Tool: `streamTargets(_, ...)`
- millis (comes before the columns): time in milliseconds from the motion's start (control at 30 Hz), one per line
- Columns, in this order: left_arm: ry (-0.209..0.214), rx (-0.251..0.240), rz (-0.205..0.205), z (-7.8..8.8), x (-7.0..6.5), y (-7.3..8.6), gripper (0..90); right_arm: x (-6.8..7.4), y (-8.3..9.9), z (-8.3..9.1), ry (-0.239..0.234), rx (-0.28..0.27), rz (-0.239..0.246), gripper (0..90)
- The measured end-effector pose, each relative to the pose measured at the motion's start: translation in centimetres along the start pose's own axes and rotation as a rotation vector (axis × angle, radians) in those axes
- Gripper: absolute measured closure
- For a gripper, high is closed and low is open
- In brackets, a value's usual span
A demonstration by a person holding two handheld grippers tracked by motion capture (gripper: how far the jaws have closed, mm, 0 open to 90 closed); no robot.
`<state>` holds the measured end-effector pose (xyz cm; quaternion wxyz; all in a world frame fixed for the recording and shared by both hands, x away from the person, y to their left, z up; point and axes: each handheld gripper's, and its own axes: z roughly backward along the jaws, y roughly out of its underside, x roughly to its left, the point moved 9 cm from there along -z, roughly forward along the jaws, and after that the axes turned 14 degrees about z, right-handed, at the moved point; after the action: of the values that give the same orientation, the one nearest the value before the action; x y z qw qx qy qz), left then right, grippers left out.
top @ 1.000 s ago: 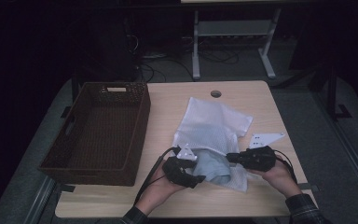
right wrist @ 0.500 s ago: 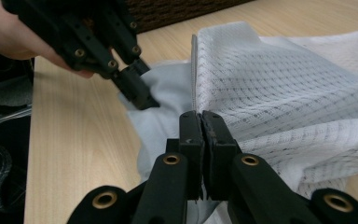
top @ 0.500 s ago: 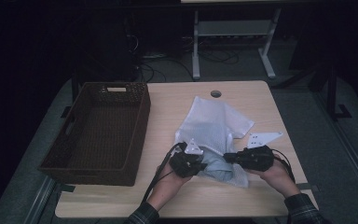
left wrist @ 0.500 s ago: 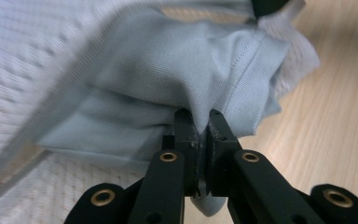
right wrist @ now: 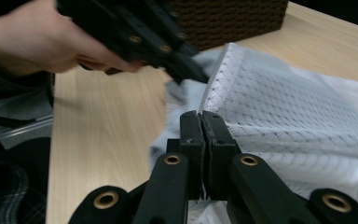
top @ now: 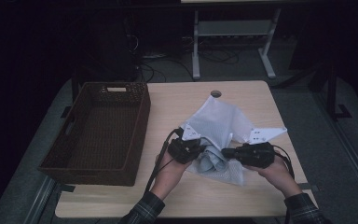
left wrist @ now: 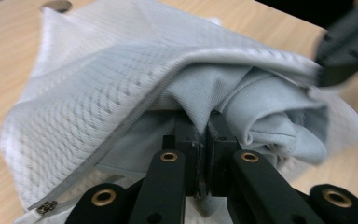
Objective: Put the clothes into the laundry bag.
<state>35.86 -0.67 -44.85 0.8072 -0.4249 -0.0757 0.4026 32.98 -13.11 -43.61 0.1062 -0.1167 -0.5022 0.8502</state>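
So the left gripper (left wrist: 204, 140) had just clamped onto the grey cloth (left wrist: 261, 107), right gripper (right wrist: 200, 122) pinching the mesh bag (right wrist: 307, 116) edge near the table's front edge, ready for stuffing.

Left tongs (top: 200, 150) clamped, right tongs (top: 224, 152) clamped, facing inward

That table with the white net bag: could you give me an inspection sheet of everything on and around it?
Surface: wooden table, round hole near far edge.
Job's things: white mesh bag, zip open; grey cloth partly inside it.
Clutter: brown woven basket, nothing seen inside.
Grippers: left gripper shut on the grey cloth; right gripper shut on the bag's rim.
Cables: black cable trailing from the left gripper.
Surroundings: dark room, metal frame behind.
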Motion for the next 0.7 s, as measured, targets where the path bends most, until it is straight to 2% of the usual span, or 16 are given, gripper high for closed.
streamTargets(167,-0.049,-0.024,0.015,-1.4,0.3,-0.9,86.5,0.5,-0.5,-0.1,-0.026,-0.014,0.004,87.8)
streamTargets(300,-0.083,-0.037,0.043,-2.7,0.8,-1.4,86.5,1.1,-0.6,-0.2,-0.057,-0.012,0.012,88.2)
streamTargets(467,-0.074,-0.061,0.092,-4.1,1.0,-1.8,86.5,1.6,-0.7,-0.2,-0.079,-0.013,0.022,88.1)
streamTargets(700,-0.079,-0.068,0.107,-6.1,0.5,-1.3,86.3,1.5,-0.3,-0.3,-0.084,0.000,0.019,88.1)
